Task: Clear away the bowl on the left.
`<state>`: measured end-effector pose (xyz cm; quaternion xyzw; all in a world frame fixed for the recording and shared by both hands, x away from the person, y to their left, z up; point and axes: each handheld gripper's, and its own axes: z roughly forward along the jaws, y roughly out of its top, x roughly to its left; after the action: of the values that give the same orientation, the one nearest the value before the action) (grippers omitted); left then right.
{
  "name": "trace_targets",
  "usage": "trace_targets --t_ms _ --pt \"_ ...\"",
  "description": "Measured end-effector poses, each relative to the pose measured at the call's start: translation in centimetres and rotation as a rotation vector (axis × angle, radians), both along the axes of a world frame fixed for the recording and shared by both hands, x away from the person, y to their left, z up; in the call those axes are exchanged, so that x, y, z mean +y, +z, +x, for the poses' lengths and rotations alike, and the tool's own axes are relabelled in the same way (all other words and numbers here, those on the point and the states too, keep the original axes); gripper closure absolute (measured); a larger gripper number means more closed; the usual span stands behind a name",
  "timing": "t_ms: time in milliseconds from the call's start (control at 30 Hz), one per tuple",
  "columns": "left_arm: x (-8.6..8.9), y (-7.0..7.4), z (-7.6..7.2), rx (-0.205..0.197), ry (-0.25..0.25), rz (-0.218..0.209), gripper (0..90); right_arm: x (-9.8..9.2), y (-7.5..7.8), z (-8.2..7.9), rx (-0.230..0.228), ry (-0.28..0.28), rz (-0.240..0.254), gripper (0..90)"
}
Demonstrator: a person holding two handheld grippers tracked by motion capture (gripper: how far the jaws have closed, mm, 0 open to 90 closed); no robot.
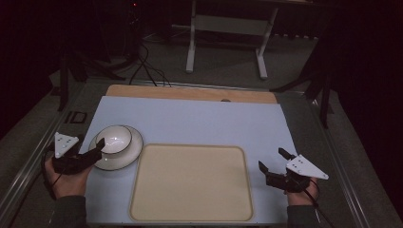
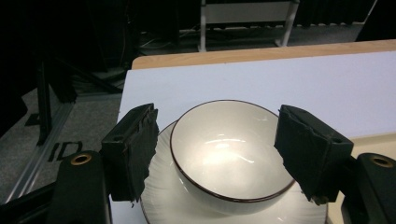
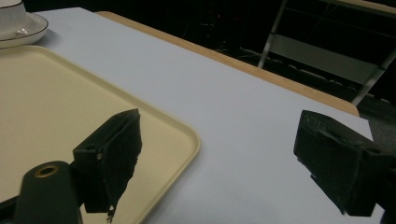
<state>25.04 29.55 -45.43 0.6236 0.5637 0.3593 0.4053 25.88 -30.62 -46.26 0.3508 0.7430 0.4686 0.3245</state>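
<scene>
Clearly the work centres on the white ceramic bowl with a thin dark rim [image 2: 232, 149], which sits nested on a white fluted saucer-like plate with a dark edge line [image 2: 163, 196]. The plate rests on the pale blue tabletop [image 1: 199, 121], just beside the far left corner of the cream-coloured rectangular plastic tray [image 1: 191, 183]. Stacking bowl on plate keeps the pair together as one unit, and standing so close to the tray suggests, as a judgement, that they are meant to go onto it.

From the tray's left edge outward, the left hand-held gripper [image 1: 95, 148] reaches toward the bowl with its jaws spread wide. In the left gripper view the two black padded jaws stand one on each side of the bowl, apart from its wall and gripping nothing; that straddling pose looks like lining up for a grasp on the bowl or its rim. Whether the jaw tips touch the plate is hard to tell.

Off the tray's right edge, the right hand-held gripper [image 1: 270, 160] hovers over bare tabletop with jaws parted and empty, probably waiting its turn; in its own view one jaw overlaps the tray's near corner [image 3: 184, 140].

The bowl's underside and foot are hidden by its own wall. The plate's near edge is cut off at the bottom of the left gripper view. The room beyond the tabletop is dark, with a pale metal stand [image 1: 228, 28] barely readable.
</scene>
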Motion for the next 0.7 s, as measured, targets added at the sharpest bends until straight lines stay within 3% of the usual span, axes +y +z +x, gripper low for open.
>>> trace_targets --t_ms 700 --pt "1.1 -2.0 1.3 0.061 0.052 -0.034 30.2 0.0 0.1 0.0 -0.014 -0.001 0.003 14.7"
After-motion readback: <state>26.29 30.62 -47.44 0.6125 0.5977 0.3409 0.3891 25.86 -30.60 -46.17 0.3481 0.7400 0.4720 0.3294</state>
